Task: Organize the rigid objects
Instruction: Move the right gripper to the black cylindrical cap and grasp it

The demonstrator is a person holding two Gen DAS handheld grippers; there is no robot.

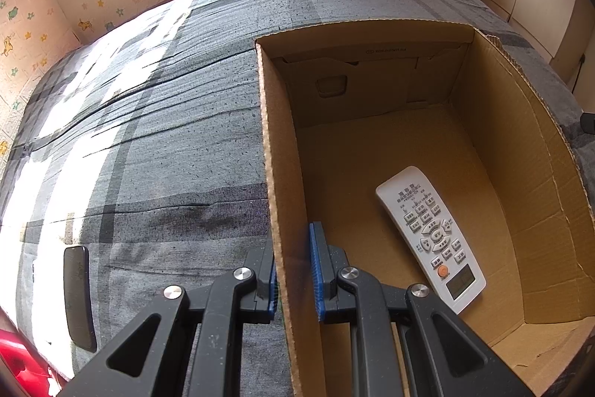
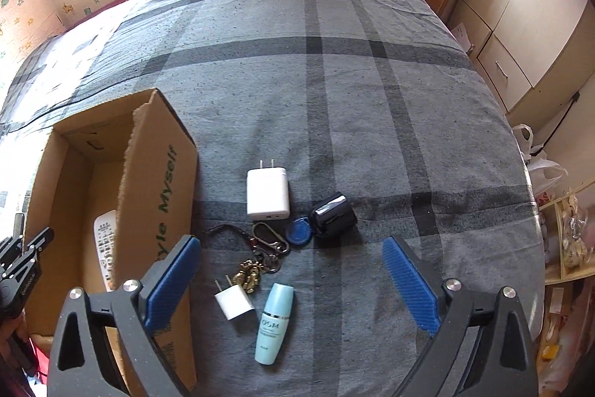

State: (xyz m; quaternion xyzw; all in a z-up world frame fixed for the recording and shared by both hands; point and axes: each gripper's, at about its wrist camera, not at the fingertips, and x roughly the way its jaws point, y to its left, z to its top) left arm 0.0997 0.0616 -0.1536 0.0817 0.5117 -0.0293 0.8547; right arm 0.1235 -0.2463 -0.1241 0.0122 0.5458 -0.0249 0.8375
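My left gripper [image 1: 293, 270] pinches the corrugated cardboard box [image 1: 275, 196] wall, "Myself" printed outside; my right gripper [image 2: 290, 281] gapes wide over the glossy "OSM" bottle [image 2: 274, 328].

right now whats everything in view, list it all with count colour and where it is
cardboard box: 1, brown, on the bed, open top
remote control: 1, white, flat on the box floor
large charger: 1, white, on the bed right of the box
small charger: 1, white, nearest the right gripper
bottle: 1, pale blue, lying beside the small charger
keychain: 1, metal with blue tag, between the chargers
black case: 1, glossy black, right of the tag
phone: 1, black, left of the box
bedsheet: 1, grey plaid
left gripper: clamped on the box wall
right gripper: open above the items
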